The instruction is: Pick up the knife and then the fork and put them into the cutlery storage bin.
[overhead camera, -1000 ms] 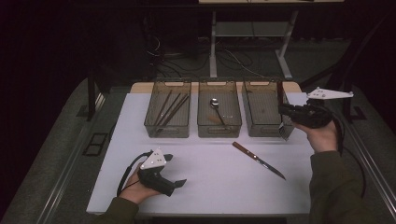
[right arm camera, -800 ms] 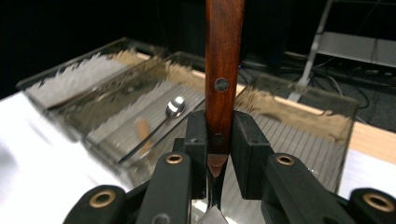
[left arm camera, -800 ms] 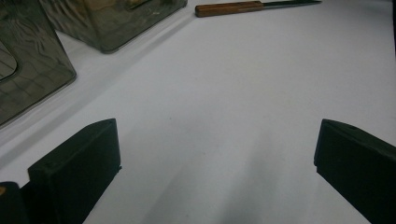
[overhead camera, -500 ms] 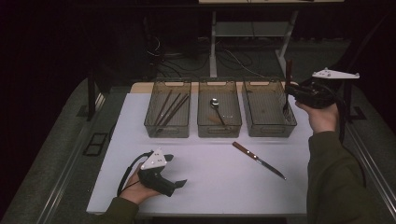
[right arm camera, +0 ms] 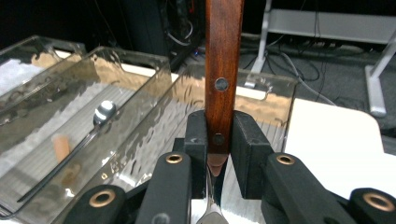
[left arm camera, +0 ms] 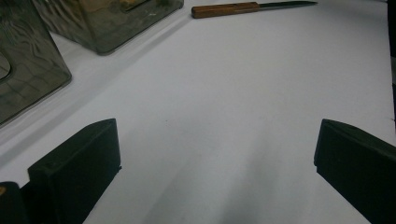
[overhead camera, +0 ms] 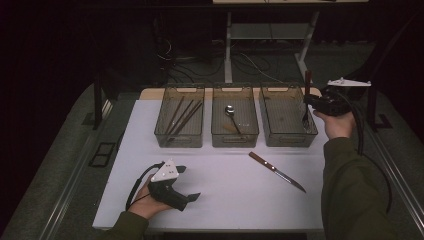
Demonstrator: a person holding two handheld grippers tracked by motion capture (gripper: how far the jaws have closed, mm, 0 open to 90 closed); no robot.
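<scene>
The right gripper (overhead camera: 312,105) clamps a wooden-handled fork (right arm camera: 223,70) between its fingers, handle upright above them, tines probably hanging below inside the right-hand bin (overhead camera: 286,122). The left gripper (overhead camera: 187,182) rests released on the table (left arm camera: 243,116), a knife (left arm camera: 243,7) lying well beyond its fingers.

White-topped bench (overhead camera: 225,200), with a wooden edge seen along the far side. Three clear plastic bins are set in a row at the far end. Left bin (overhead camera: 178,142): dark chopsticks (overhead camera: 183,116) laid lengthwise. Middle bin (overhead camera: 235,140): one spoon (overhead camera: 232,117), bowl toward the far end. Right bin (overhead camera: 286,139): stands at the bench's right far corner. A wooden-handled knife (overhead camera: 276,171) lies flat on the bare top just in front of the middle and right bins, apart from them, blade angled toward the near right. Left tool (overhead camera: 186,183) is rested on the near-left surface, jaws spread wide.
</scene>
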